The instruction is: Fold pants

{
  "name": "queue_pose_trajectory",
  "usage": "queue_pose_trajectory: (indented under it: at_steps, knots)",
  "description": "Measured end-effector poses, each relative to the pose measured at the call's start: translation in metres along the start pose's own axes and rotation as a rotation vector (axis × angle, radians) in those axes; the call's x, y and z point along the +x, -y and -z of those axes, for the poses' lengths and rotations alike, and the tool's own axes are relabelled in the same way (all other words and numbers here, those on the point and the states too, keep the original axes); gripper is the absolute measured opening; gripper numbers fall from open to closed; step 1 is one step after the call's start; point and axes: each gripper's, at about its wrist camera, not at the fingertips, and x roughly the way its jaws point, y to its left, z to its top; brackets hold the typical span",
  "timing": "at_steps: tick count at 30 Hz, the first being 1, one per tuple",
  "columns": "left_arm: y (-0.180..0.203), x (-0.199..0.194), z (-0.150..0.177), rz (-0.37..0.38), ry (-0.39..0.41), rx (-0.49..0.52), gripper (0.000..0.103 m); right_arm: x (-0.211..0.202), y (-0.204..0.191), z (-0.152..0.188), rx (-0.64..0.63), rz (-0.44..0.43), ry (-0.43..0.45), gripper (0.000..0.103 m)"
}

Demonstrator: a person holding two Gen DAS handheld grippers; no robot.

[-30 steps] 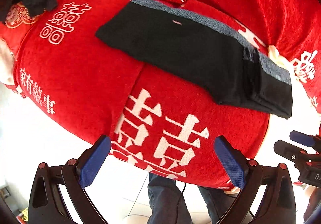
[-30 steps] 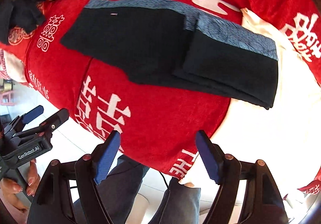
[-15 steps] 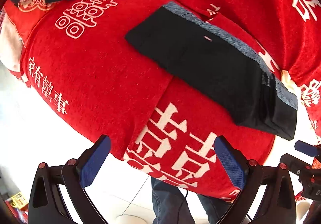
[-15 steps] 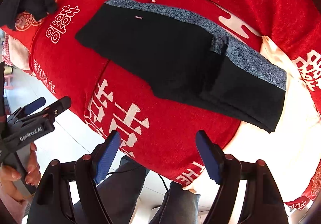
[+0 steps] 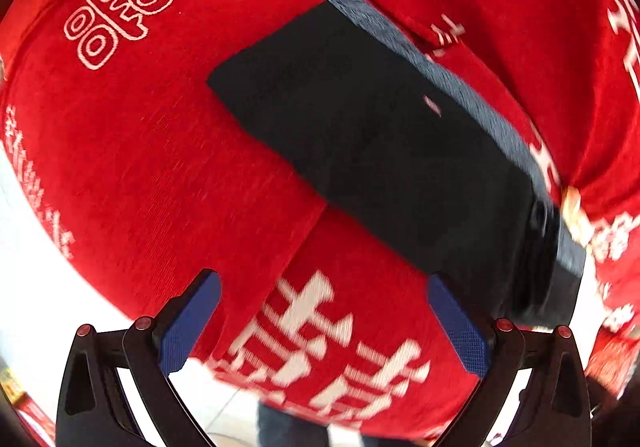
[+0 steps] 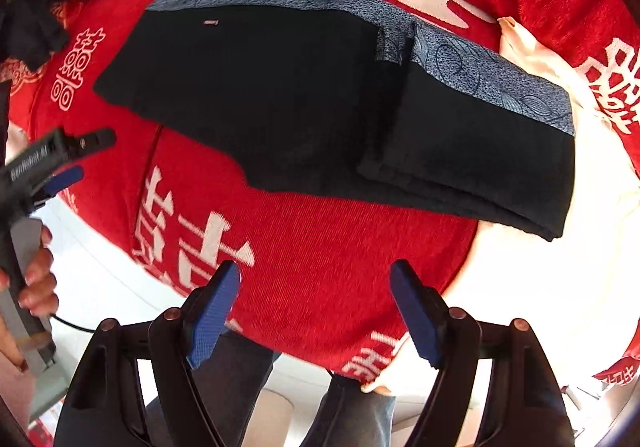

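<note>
Pants (image 6: 320, 103) lie folded on "BIGDAY" cloth (image 6: 320, 255); both grippers (image 5: 324, 321) (image 6: 314, 311) gape, "GenRobot.AI".

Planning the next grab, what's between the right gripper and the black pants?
Only bare red blanket separates the right gripper from the black pants, per the right wrist view.

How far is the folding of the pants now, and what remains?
Done: the black pants lie flat on the red cloth, and one end is already folded over into a thicker layered part. In hand: nothing; the left gripper and the right gripper are both open, above the cloth. Left: probably one more fold of the long single-layer end.
</note>
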Motion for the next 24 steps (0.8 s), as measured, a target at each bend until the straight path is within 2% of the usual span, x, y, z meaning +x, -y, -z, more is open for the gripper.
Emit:
queue_pose_trajectory:
  at_steps: [9,15,19,24]
  knots:
    - [-0.028,0.018,-0.037,0.119,0.080,-0.096,0.103,0.028,-0.021,-0.038,-0.105,0.035,0.147,0.080]
    - [-0.034,0.032,-0.053,0.230,0.115,-0.108,0.103,0.055,-0.025,-0.058,-0.078,-0.015,0.146,0.080]
    - [-0.040,0.048,-0.055,0.320,0.096,-0.157,0.103,0.064,-0.026,-0.058,-0.071,-0.026,0.142,0.080]
    - [-0.042,0.053,-0.060,0.362,0.127,-0.186,0.103,0.068,-0.023,-0.056,-0.060,-0.039,0.144,0.080]
